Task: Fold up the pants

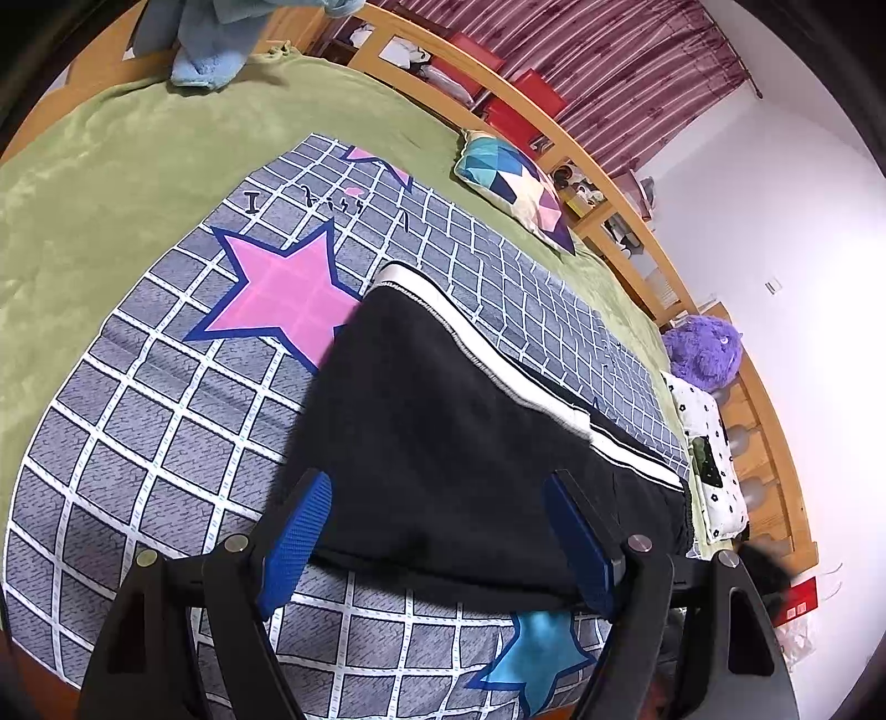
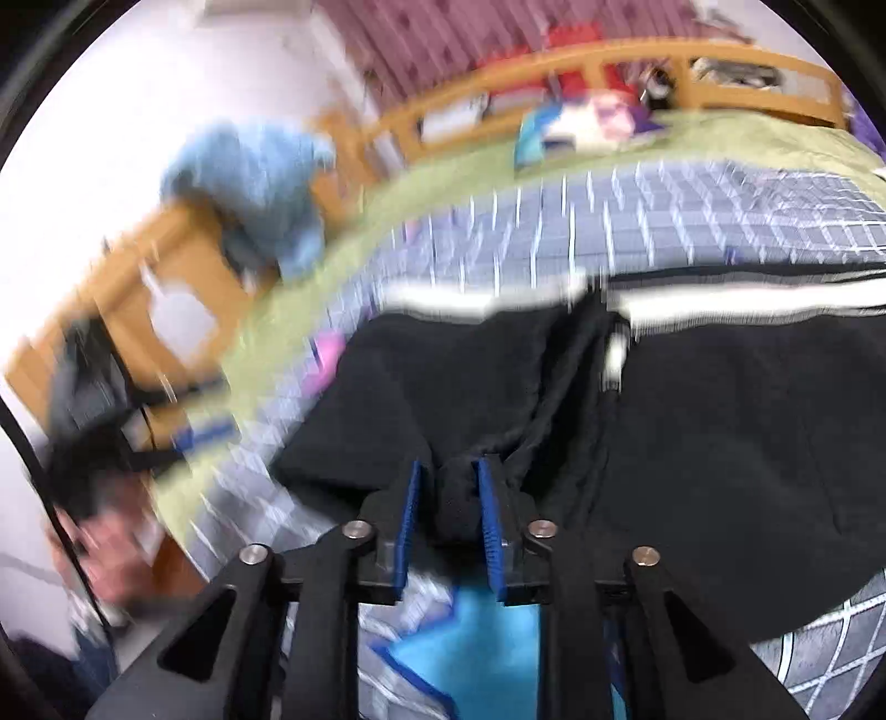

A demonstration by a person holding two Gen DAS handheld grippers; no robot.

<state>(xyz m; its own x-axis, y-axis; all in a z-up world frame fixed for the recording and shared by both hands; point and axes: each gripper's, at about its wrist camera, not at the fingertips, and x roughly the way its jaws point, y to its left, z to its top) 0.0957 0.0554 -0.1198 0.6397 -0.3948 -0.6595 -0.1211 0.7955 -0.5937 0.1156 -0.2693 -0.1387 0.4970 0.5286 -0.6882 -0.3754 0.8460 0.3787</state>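
Black pants (image 1: 443,443) with a white side stripe lie on a grey checked sheet with stars (image 1: 166,415). My left gripper (image 1: 437,487) is open, its blue fingers (image 1: 293,548) standing wide over the near edge of the pants, with the cloth between them. In the blurred right wrist view the pants (image 2: 720,443) spread across the sheet. My right gripper (image 2: 446,471) is shut on a bunched fold of the black cloth at its near edge.
A green blanket (image 1: 138,166) covers the bed. A patterned pillow (image 1: 515,188), a purple plush (image 1: 703,349) and a blue cloth (image 1: 210,50) lie near the wooden bed rail (image 1: 609,183). The bed's near edge is just below both grippers.
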